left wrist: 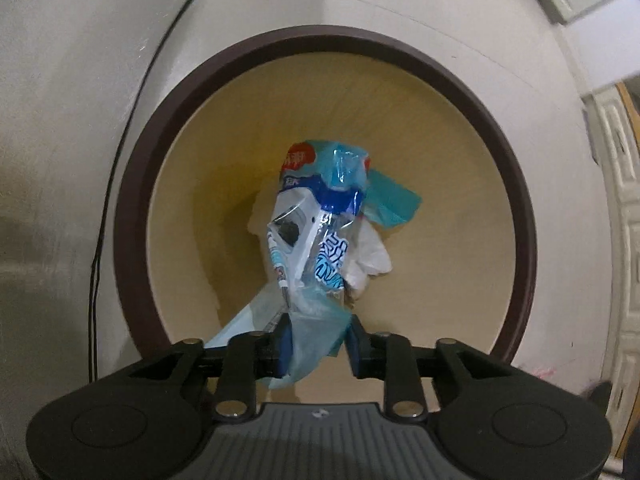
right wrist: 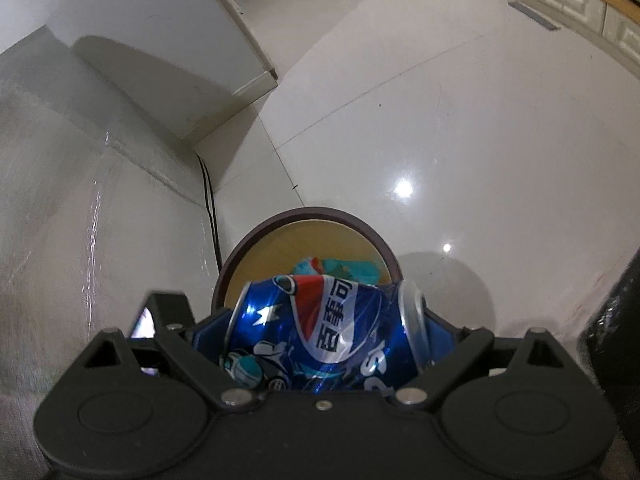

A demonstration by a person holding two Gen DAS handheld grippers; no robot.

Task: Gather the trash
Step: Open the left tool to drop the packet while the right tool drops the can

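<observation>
A round bin with a dark brown rim [left wrist: 136, 184] and tan inside stands on the floor; it also shows in the right wrist view [right wrist: 280, 218]. My left gripper [left wrist: 318, 344] is over its opening, jaws a small gap apart, with a pale blue plastic wrapper [left wrist: 312, 336] between the pads. Whether the pads still pinch it I cannot tell. Blue-and-white plastic packaging [left wrist: 320, 216] and white tissue [left wrist: 370, 258] lie below in the bin. My right gripper [right wrist: 324, 344] is shut on a crushed blue Pepsi can [right wrist: 324, 336], lying sideways, held above and short of the bin.
A black cable [left wrist: 100, 248] runs down the white wall left of the bin, also in the right wrist view [right wrist: 212, 216]. White glossy floor tiles [right wrist: 440, 140] spread to the right. A white panelled cabinet [left wrist: 624, 200] stands at the right. A dark object [right wrist: 616, 320] is at the right edge.
</observation>
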